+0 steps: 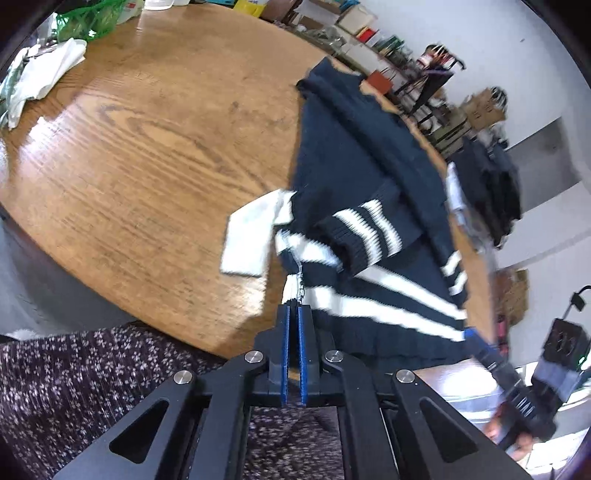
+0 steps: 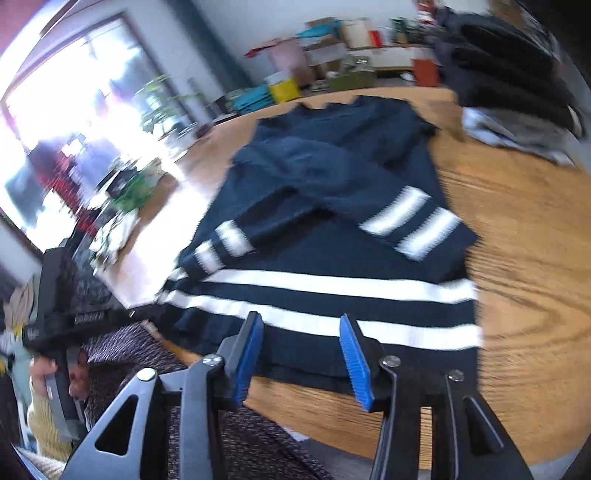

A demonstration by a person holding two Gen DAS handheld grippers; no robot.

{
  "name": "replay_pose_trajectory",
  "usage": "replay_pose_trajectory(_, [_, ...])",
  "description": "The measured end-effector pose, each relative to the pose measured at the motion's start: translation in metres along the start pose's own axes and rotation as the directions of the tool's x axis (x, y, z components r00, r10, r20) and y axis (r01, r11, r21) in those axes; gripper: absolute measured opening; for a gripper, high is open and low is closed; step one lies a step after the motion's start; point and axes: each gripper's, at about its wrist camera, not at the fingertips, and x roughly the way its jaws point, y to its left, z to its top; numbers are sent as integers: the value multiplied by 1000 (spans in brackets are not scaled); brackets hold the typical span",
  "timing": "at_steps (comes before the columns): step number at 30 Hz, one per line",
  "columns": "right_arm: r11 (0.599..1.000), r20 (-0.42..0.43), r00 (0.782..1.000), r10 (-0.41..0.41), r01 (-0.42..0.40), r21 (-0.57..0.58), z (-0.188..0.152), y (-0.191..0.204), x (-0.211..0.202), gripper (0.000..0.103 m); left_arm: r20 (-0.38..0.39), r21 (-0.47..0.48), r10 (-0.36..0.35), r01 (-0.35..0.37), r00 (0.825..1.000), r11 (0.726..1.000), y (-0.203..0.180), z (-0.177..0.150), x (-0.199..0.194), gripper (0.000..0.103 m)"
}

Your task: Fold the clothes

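A navy sweater point(image 1: 369, 166) with white stripes lies flat on the round wooden table point(image 1: 129, 147), both sleeves folded across its body. My left gripper point(image 1: 295, 308) is shut on the sweater's striped bottom corner at the near table edge. In the right wrist view the sweater point(image 2: 332, 258) fills the middle, its hem toward me. My right gripper point(image 2: 301, 321) stands open just above the hem, with nothing between its blue pads point(image 2: 354, 362). The left gripper's body appears blurred at the left edge of that view, by the sweater's other bottom corner.
A white cloth piece point(image 1: 251, 236) pokes out from under the sweater's left side. A stack of dark folded clothes point(image 2: 517, 74) sits at the table's far right. A green bag point(image 1: 92, 22) and white cloths point(image 1: 44, 74) lie far left. A person's speckled garment point(image 1: 74, 387) is at the near edge.
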Motion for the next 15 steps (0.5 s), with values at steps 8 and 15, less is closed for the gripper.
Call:
replay_pose_trajectory(8, [942,-70,990,121,-137,-305,-2,94,48,54,23,-59,-159,160,987,985,-3,21,-20,4])
replay_pose_trajectory(15, [899,-79,988,130,-151,-411,-6,134,76,54,2,-89,-206,205,979,975,-18,38,-9,4])
